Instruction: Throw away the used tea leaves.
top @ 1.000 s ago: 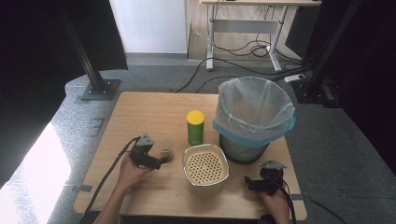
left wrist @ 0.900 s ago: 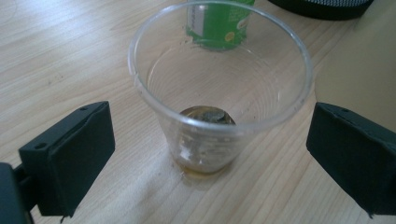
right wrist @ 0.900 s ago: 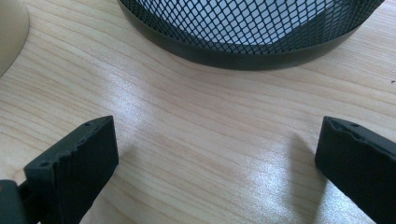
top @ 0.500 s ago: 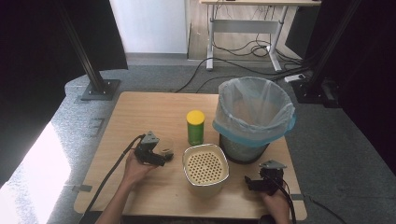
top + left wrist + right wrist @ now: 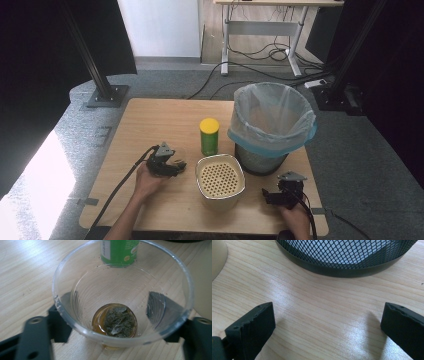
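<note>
surface: wooden table (image 5: 150, 125) on grey carpet, dark surroundings
left gripper (image 5: 169, 164): near the left front edge, jaws pinching a clear plastic cup (image 5: 122, 293) from both sides
cup contents: wet tea leaves (image 5: 119, 321) in a little amber liquid at the bottom
right gripper (image 5: 328, 326): by the front right corner, jaws spread wide over bare wood
centre front: cream perforated strainer bowl (image 5: 220, 177)
behind bowl: green can with yellow lid (image 5: 209, 136), upright
right edge: black mesh bin with a bag liner (image 5: 271, 127)

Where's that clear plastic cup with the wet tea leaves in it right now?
The clear cup sits between the left gripper's jaws on the table's left side, just left of the cream strainer bowl, with the green, yellow-capped bottle behind it.
</note>
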Demonstrator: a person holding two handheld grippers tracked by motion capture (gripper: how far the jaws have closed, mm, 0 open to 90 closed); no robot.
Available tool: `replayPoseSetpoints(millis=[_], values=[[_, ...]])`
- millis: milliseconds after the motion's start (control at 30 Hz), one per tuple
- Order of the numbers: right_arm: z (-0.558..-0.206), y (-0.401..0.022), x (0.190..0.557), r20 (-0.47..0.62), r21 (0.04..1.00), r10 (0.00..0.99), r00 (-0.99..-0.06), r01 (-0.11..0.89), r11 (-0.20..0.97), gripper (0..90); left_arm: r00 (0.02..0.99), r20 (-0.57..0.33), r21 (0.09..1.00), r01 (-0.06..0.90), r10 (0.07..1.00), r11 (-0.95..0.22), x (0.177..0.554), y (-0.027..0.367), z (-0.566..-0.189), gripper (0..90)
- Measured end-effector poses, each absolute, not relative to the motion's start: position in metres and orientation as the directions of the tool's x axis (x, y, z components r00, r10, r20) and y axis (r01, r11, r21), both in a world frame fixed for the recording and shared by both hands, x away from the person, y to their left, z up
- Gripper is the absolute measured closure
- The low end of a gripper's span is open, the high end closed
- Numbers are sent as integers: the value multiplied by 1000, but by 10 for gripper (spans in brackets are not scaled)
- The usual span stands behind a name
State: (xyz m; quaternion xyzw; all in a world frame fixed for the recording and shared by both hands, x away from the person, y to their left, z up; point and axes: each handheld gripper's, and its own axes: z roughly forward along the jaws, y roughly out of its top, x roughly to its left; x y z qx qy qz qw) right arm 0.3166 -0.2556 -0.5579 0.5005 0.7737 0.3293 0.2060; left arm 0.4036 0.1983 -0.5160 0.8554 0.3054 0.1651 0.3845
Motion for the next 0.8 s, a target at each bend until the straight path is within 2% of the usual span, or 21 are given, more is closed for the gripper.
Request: replayPoseSetpoints(millis=[100, 367, 800], values=[[-558, -256, 317, 11, 716, 910, -414, 639, 282, 0, 763, 59, 759, 384, 644, -526, 402, 197, -515, 325], [-558, -256, 317, 11, 716, 910, -414, 639, 282, 0, 757, 99, 762, 359, 645, -538, 399, 198, -505, 365], [-558, -256, 317, 11, 716, 910, -414, 639, 282, 0, 755, 172, 757, 309, 633, -575, 396, 200, -474, 364]])
